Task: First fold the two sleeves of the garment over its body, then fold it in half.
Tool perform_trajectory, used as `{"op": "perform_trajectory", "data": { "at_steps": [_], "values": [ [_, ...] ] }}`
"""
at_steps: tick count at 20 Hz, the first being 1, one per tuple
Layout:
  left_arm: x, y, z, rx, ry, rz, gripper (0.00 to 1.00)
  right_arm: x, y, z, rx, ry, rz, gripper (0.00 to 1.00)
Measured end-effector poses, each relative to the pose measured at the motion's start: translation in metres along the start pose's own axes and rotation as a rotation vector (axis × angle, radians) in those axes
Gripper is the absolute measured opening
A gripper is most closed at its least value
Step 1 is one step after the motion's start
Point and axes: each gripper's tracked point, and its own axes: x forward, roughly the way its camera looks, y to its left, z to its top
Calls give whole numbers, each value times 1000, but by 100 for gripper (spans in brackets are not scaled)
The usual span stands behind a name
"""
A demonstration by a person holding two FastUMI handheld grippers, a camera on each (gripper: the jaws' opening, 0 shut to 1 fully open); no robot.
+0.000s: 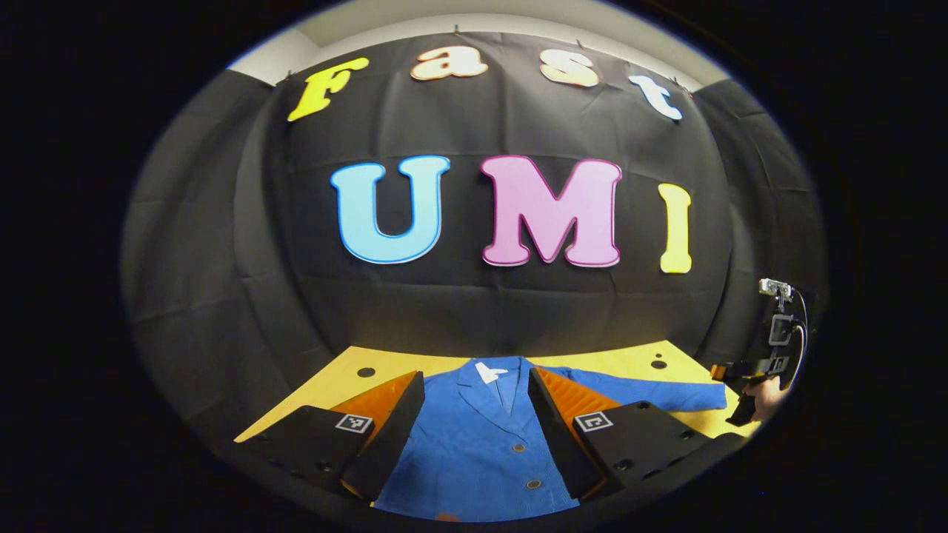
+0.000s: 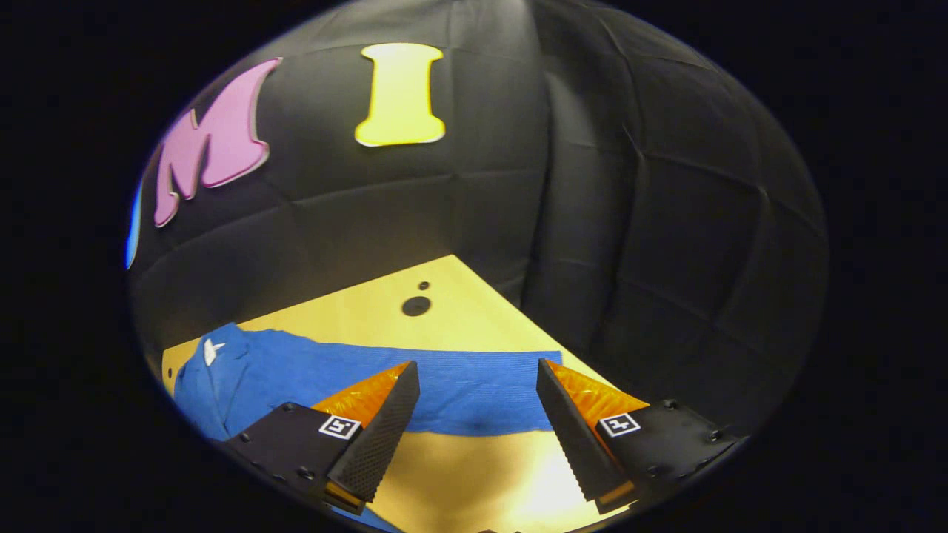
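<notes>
Blue jacket (image 1: 474,451) lies flat on the yellow table (image 2: 452,311), right sleeve (image 2: 459,381) stretched sideways just ahead of the right gripper (image 2: 474,433), so it's nearer; left gripper (image 1: 474,437) hovers over the body, both spread, holding nothing.

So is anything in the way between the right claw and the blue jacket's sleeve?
Nothing visible. The right claw hangs open above the yellow table, with the sleeve of the blue jacket stretched flat just ahead of its tips.
</notes>
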Motion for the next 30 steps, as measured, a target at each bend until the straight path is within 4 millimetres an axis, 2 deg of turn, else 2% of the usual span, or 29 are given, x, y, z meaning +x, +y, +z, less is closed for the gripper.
{"op": "perform_trajectory", "data": {
  "at_steps": [1, 2, 3, 6, 9, 10, 11, 13, 14, 15, 19, 21, 23, 26, 28, 30],
  "values": [
    [3, -10, -4, 9, 12, -12, 81, 16, -11, -10, 6, 26, -21, 100],
    [6, -19, -6, 13, 24, -26, 81, 35, -15, -19, 13, 61, -44, 100],
    [9, -29, -10, 13, 40, -42, 81, 56, -6, -30, 26, 101, -62, 100],
    [15, -54, -18, 27, 80, -83, 81, 88, -12, -48, 47, 194, -96, 100],
    [18, -77, -17, 62, 81, -116, 81, 89, -10, -65, 89, 293, -99, 100],
    [18, -84, -14, 68, 79, -129, 81, 94, -14, -59, 83, 257, -105, 99],
    [18, -91, -13, 70, 76, -141, 81, 97, -13, -58, 74, 260, -103, 94],
    [17, -104, -12, 59, 76, -165, 81, 95, -10, -61, 67, 270, -99, 98],
    [17, -109, -14, 53, 80, -173, 81, 96, -9, -63, 70, 279, -101, 90],
    [18, -112, -15, 48, 87, -171, 81, 95, -10, -61, 79, 283, -112, 77],
    [9, -112, -13, 37, 81, -161, 82, 94, 9, -62, 172, 328, -71, 20],
    [8, -108, -17, 35, 86, -153, 81, 93, 18, -63, 227, 354, -3, 5],
    [6, -102, -21, 18, 95, -142, 81, 92, 24, -64, 275, 376, 44, 1],
    [1, -98, -17, -16, 79, -146, 81, 85, 38, -64, 228, 363, 75, 1],
    [-2, -95, -16, -3, 71, -144, 81, 75, 53, -45, 241, 311, 104, 1],
    [-3, -90, -13, 6, 57, -143, 81, 60, 86, -26, 254, 261, 172, 1]
  ]
}}
